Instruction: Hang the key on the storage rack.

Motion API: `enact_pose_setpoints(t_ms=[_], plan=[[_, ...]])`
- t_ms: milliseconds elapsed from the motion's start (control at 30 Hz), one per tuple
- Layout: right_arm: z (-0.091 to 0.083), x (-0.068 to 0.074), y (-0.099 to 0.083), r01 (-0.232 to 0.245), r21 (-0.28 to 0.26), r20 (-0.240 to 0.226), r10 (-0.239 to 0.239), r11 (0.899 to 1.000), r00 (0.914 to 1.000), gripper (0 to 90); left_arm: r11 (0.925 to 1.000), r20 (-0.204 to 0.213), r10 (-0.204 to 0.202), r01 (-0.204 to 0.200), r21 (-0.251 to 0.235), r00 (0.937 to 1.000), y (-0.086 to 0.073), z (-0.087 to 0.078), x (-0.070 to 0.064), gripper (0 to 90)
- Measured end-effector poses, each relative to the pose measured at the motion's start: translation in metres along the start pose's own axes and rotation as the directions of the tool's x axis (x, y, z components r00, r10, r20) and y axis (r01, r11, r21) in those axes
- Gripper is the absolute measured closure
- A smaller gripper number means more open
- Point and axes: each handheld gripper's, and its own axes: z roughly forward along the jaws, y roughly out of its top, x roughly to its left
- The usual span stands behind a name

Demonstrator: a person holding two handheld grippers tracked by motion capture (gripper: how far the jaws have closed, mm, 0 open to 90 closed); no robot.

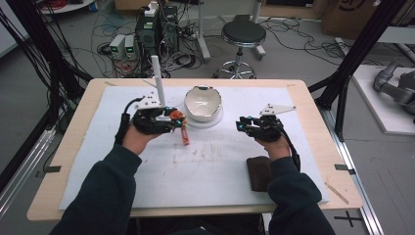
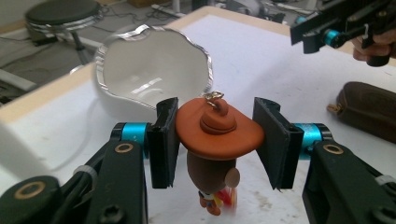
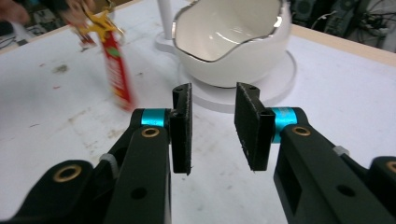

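Observation:
A small keychain figure (image 2: 217,126) with a wide orange-brown hat hangs between the pads of my left gripper (image 2: 217,142), which is shut on the hat's brim. In the high view this figure (image 1: 178,116) sits left of the bowl, its red strap (image 1: 185,135) dangling toward the table from my left gripper (image 1: 175,119). A white eggshell-shaped bowl (image 1: 202,103) with a silver rim stands on a round white base just beyond. My right gripper (image 1: 241,125) hovers to the bowl's right, open with nothing between its pads (image 3: 212,126); the bowl (image 3: 233,32) and the strap (image 3: 116,70) lie ahead of it.
A thin white post (image 1: 157,81) rises left of the bowl. A brown pouch (image 1: 258,172) lies by my right forearm near the front edge. A white mat (image 1: 205,166) covers the wooden table. A stool (image 1: 243,34) and cables are on the floor beyond.

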Motion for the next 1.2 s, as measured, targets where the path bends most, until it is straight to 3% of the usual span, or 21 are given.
enact_pose_setpoints(t_ms=[200, 233, 300, 367, 467, 600, 900, 1200], plan=[[-0.008, -0.006, -0.002, 0.003, -0.011, 0.045, -0.003, 1.0, 0.999, 60.7, 0.9997, -0.016, 0.005, -0.005, -0.022, 0.9999, 0.021, -0.022, 0.018, 52.2], [-0.011, -0.007, -0.002, 0.006, -0.009, 0.068, -0.006, 1.0, 0.9977, 56.2, 0.9995, -0.024, 0.004, -0.004, -0.032, 0.9997, 0.025, -0.025, 0.021, 52.2], [-0.013, -0.008, -0.003, 0.007, -0.007, 0.078, -0.006, 1.0, 0.9969, 53.2, 0.9986, -0.039, -0.01, 0.008, -0.052, 0.9992, 0.031, -0.031, 0.029, 52.2], [-0.018, -0.011, -0.005, 0.001, -0.006, 0.116, 0.0, 1.0, 0.9933, 46.7, 0.9975, -0.052, -0.024, 0.02, -0.068, 0.9984, 0.037, -0.037, 0.036, 52.2], [-0.024, -0.013, -0.008, 0.004, -0.021, 0.136, -0.001, 1.0, 0.9908, 44.6, 0.9932, -0.059, -0.057, 0.05, -0.105, 0.9966, 0.042, -0.042, 0.045, 52.2], [-0.028, -0.017, -0.012, -0.004, -0.028, 0.15, 0.008, 1.0, 0.9886, 44.0, 0.9905, -0.079, -0.08, 0.071, -0.118, 0.9937, 0.047, -0.046, 0.056, 52.2], [-0.032, -0.019, -0.014, -0.012, -0.045, 0.155, 0.019, 0.999, 0.9877, 42.7, 0.986, -0.162, -0.132, 0.113, -0.122, 0.9778, 0.052, -0.048, 0.071, 52.2], [-0.031, -0.018, -0.015, -0.006, -0.036, 0.157, 0.012, 0.999, 0.9876, 42.6, 0.9695, -0.186, -0.215, 0.186, -0.159, 0.9589, 0.044, -0.047, 0.085, 52.1]])
